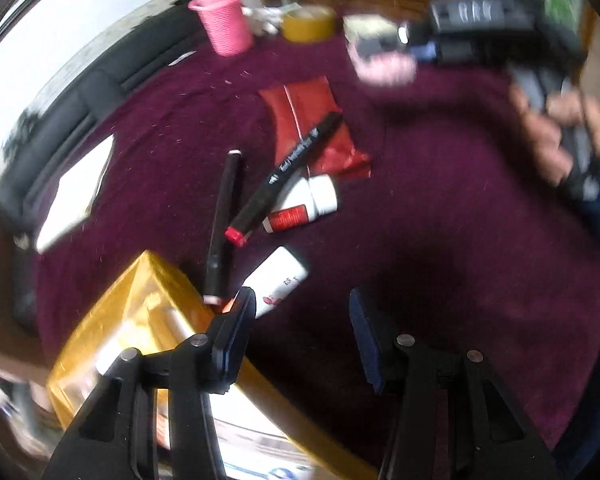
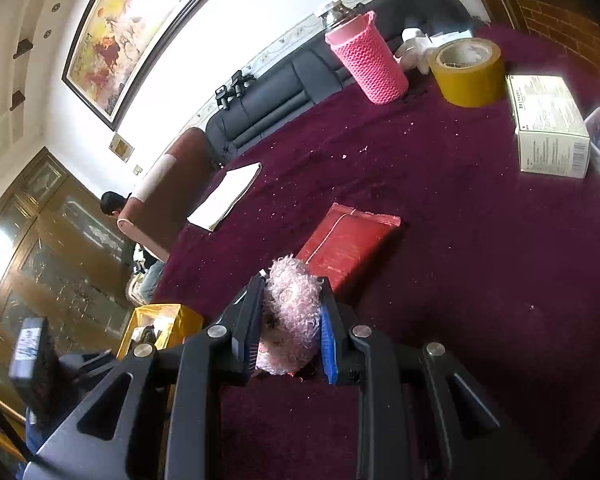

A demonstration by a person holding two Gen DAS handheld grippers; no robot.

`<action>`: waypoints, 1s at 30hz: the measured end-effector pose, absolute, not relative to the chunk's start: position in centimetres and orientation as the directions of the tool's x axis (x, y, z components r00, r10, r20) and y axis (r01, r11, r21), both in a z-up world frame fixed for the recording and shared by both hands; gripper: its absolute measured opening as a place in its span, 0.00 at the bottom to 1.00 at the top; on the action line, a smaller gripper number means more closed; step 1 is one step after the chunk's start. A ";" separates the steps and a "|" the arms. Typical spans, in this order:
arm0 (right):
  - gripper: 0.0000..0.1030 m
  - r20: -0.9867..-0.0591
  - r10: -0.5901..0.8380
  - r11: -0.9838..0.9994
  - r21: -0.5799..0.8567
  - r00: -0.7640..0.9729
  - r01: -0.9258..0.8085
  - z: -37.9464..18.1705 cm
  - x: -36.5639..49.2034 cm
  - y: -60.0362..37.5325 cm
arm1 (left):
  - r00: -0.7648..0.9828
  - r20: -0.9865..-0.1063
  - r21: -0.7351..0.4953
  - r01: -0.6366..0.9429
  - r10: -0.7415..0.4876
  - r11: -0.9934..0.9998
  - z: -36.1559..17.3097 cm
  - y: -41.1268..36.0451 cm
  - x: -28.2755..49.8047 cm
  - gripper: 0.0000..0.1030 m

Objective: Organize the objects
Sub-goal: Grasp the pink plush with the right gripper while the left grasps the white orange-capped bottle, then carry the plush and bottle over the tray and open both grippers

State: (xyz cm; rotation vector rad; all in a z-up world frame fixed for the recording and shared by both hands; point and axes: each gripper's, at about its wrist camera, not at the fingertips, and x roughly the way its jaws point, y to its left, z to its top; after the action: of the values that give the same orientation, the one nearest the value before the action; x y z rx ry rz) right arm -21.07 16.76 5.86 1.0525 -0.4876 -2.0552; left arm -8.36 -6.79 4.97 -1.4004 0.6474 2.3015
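Note:
My right gripper is shut on a fluffy pink scrunchie and holds it above the purple cloth; it shows blurred in the left wrist view. My left gripper is open and empty, low over the cloth beside a yellow box. Ahead of it lie two black markers, two white tubes and a red packet. The red packet lies just beyond the scrunchie. The yellow box is at lower left.
A pink knitted cup, a roll of yellow tape and a white carton stand at the far side of the purple cloth. White papers lie at its left edge. A black sofa is behind.

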 end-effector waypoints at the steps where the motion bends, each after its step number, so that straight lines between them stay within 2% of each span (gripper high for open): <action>1: 0.22 -0.516 -0.772 -0.635 0.622 -0.370 0.457 5.9 -21.0 16.8 | -0.432 -0.901 0.209 -0.530 0.050 -0.822 4.4 -6.7 -8.8 0.41; 9: 0.22 -0.515 -0.779 -0.626 0.624 -0.357 0.467 6.0 -20.8 16.4 | -0.353 -0.935 0.163 -0.524 0.040 -0.836 2.3 -7.4 -11.6 0.41; 12: 0.22 -0.516 -0.779 -0.626 0.628 -0.355 0.462 5.8 -20.9 16.5 | -0.296 -0.951 0.057 -0.452 0.090 -0.890 1.7 -8.3 -12.5 0.26; 13: 0.22 -0.517 -0.780 -0.626 0.628 -0.353 0.462 5.8 -20.9 16.5 | -0.287 -0.951 0.022 -0.425 0.112 -0.905 1.6 -8.6 -12.6 0.25; 15: 0.22 -0.518 -0.780 -0.625 0.627 -0.351 0.465 5.8 -20.9 16.4 | -0.300 -0.949 0.027 -0.394 0.101 -0.919 1.7 -8.5 -12.2 0.22; 20: 0.22 -0.518 -0.783 -0.622 0.624 -0.346 0.473 5.9 -20.7 16.3 | -0.332 -0.940 0.012 -0.261 0.078 -0.965 1.9 -7.9 -10.5 0.22; 24: 0.22 -0.511 -0.793 -0.608 0.620 -0.333 0.497 6.2 -20.3 15.9 | -0.367 -0.921 -0.057 -0.203 0.130 -0.977 2.4 -7.0 -8.0 0.22; 30: 0.22 -0.507 -0.810 -0.576 0.589 -0.296 0.566 6.6 -18.7 14.2 | -0.465 -0.878 -0.061 -0.125 0.112 -0.990 3.8 -6.4 -4.5 0.22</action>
State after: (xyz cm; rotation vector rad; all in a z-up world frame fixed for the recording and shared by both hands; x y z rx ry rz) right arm -18.74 14.18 6.56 1.0047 -0.3749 -1.9682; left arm -4.49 -6.45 3.80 -1.5423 0.0186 2.5763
